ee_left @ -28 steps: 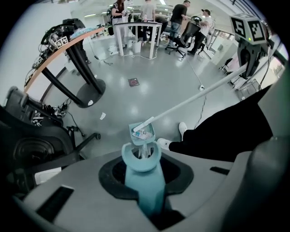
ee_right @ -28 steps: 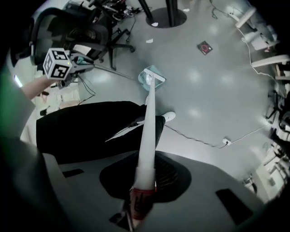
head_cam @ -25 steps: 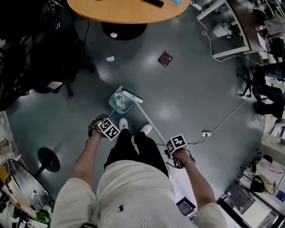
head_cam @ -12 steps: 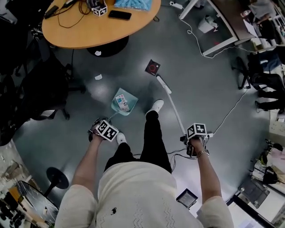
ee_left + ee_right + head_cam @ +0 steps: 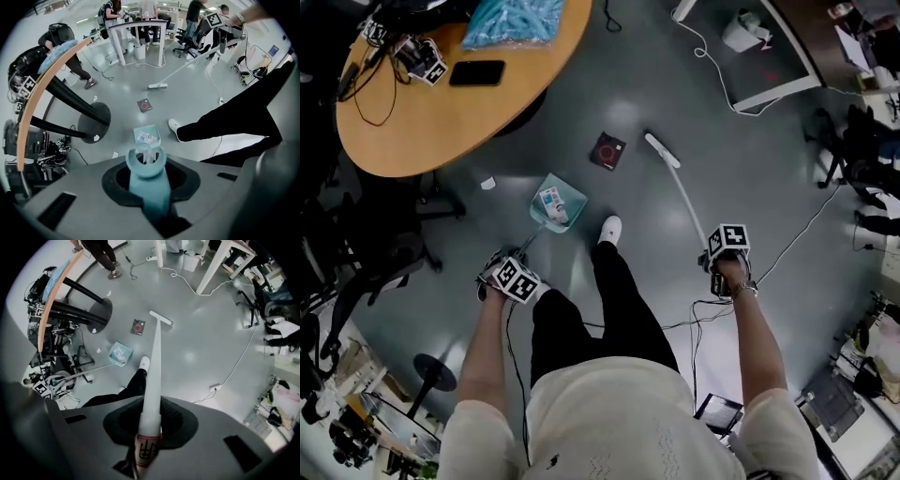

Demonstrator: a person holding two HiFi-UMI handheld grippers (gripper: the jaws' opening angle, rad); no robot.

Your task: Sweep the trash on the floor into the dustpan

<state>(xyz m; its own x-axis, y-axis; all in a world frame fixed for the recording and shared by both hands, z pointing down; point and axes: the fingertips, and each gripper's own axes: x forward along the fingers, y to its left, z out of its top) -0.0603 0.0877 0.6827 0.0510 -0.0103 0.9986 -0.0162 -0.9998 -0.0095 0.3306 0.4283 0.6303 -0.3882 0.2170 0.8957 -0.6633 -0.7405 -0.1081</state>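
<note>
Jaws clamp dustpan (image 5: 574,197), broom (image 5: 688,202); broom head near black packet (image 5: 607,151), open floor (image 5: 581,94) beyond.

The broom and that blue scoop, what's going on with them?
A person is sweeping up. The right gripper is shut on the broom, whose head is down near a black square of trash. The left gripper is shut on the handle of the dustpan, which has a packet inside.
</note>
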